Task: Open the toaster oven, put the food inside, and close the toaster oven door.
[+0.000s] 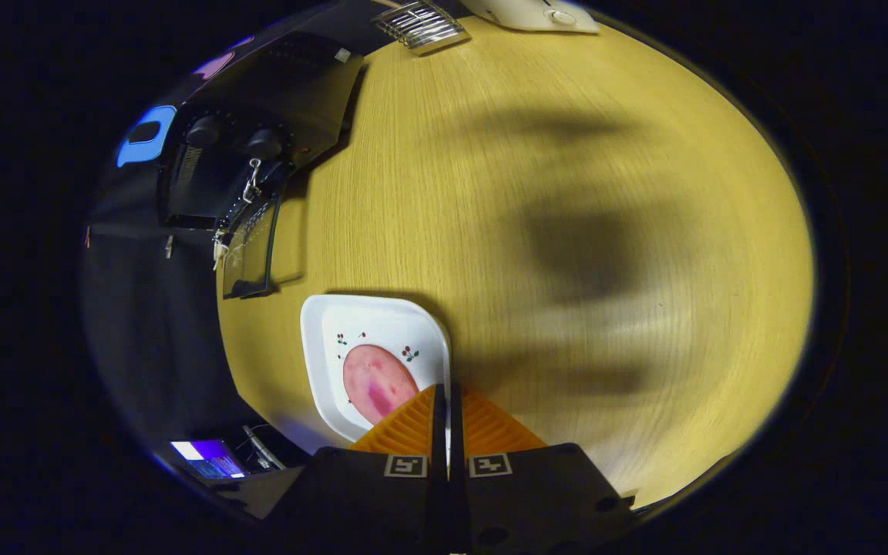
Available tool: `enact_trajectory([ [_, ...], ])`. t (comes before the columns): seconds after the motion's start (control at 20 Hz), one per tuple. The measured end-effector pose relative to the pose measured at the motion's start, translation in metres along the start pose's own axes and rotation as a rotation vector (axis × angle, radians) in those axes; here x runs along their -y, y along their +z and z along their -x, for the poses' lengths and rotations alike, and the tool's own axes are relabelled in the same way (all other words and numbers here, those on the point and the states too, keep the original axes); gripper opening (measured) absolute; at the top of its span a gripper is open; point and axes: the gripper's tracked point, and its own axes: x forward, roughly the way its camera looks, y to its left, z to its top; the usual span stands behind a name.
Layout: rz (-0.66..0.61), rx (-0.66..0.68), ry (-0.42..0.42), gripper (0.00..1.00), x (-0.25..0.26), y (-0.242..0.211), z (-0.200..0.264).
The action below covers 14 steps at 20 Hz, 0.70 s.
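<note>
My gripper [445,395] is shut on the right rim of a white square plate [328,370], and a strip of the rim shows between the two fingers. A pink round slice of food [376,381] lies on the plate, just left of the fingertips. The plate looks sharp while the wooden table [567,154] under it is blurred. Beyond the plate, at the table's far left edge, stands the black toaster oven [259,116] with two knobs. Its glass door [251,250] hangs open toward the plate.
A metal wire rack [421,23] and a white appliance [536,11] sit at the far end of the table. A lit screen [205,460] shows below the table's near-left edge. Dark shadows fall across the middle of the table.
</note>
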Motion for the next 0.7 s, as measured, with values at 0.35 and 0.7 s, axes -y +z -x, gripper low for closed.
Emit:
enact_trajectory([
  [0.35,-0.217,0.101,0.243,0.05,-0.029,0.002,0.022],
  [0.7,-0.335,0.18,0.324,0.05,-0.094,0.006,0.042],
])
